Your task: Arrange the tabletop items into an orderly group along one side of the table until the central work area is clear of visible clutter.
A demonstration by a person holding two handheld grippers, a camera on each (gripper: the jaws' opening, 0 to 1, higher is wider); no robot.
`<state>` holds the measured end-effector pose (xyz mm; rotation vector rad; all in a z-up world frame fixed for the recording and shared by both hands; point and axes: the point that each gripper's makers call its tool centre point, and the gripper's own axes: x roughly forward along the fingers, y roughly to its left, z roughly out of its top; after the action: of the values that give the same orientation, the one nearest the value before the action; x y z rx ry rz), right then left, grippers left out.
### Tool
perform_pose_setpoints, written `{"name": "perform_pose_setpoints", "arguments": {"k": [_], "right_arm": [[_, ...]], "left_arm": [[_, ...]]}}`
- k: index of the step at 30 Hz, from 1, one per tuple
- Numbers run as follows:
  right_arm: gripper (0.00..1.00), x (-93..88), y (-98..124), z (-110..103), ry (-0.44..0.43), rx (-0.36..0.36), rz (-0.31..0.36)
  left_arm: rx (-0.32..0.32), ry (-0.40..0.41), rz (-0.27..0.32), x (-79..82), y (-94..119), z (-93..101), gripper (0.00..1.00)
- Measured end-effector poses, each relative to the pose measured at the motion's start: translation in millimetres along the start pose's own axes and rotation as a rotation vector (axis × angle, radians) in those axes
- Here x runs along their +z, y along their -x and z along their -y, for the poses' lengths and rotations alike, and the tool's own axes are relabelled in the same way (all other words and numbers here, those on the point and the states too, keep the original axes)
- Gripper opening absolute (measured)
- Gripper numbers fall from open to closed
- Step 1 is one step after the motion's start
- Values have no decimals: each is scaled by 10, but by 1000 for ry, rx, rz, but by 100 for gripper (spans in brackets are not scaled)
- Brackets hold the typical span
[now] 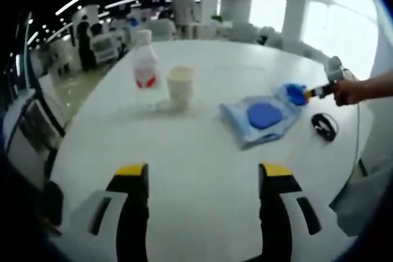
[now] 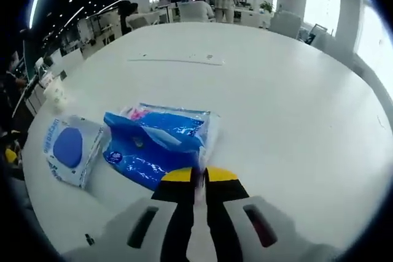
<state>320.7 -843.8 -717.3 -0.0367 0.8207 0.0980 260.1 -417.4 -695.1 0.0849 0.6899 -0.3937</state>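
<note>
In the left gripper view, my left gripper (image 1: pixel 204 173) hangs open over the near part of the white table (image 1: pixel 202 213), holding nothing. Further back stand a clear bottle (image 1: pixel 145 65) with a white cap and red label and a paper cup (image 1: pixel 180 87). To the right lies a light-blue wipes pack (image 1: pixel 261 118) with a dark blue oval on top. Beyond it, my right gripper (image 1: pixel 319 90) pinches a blue plastic bag (image 1: pixel 295 93). In the right gripper view, my right gripper (image 2: pixel 198 176) is shut on the edge of the blue bag (image 2: pixel 159 142), beside the wipes pack (image 2: pixel 70 148).
A small black looped item (image 1: pixel 323 126) lies near the table's right edge, below a person's hand (image 1: pixel 356 90). A thin pale strip (image 2: pixel 178 61) lies far out on the table (image 2: pixel 295 108). The cup (image 2: pixel 56 93) shows at the left edge. People and office furniture fill the background.
</note>
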Motion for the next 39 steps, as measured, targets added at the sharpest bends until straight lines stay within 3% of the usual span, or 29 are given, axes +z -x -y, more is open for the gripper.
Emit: {"name": "perform_pose_setpoints", "arguments": {"k": [2, 5, 7, 12, 15, 28, 30, 39], "right_arm": [[7, -19, -134, 104, -8, -5, -3], [23, -22, -138, 131, -23, -14, -6], [30, -28, -80, 100, -26, -21, -4], [35, -49, 80, 19, -101, -24, 1], [45, -89, 163, -38, -136, -19, -14], [53, -20, 435, -294, -173, 28, 34], [54, 33, 232, -154, -174, 39, 37], [57, 43, 507, -478, -177, 65, 64]], "left_arm": [[1, -2, 0, -2, -4, -4, 70], [1, 1, -1, -12, -11, -16, 70], [1, 0, -3, -17, -7, -15, 70], [-2, -1, 0, -13, -5, -10, 70], [-3, -3, -1, -10, -5, -9, 70], [-17, -28, 13, 46, 24, 61, 70], [-18, -31, 14, 50, 27, 65, 70], [-20, -57, 22, 78, 38, 92, 73]]}}
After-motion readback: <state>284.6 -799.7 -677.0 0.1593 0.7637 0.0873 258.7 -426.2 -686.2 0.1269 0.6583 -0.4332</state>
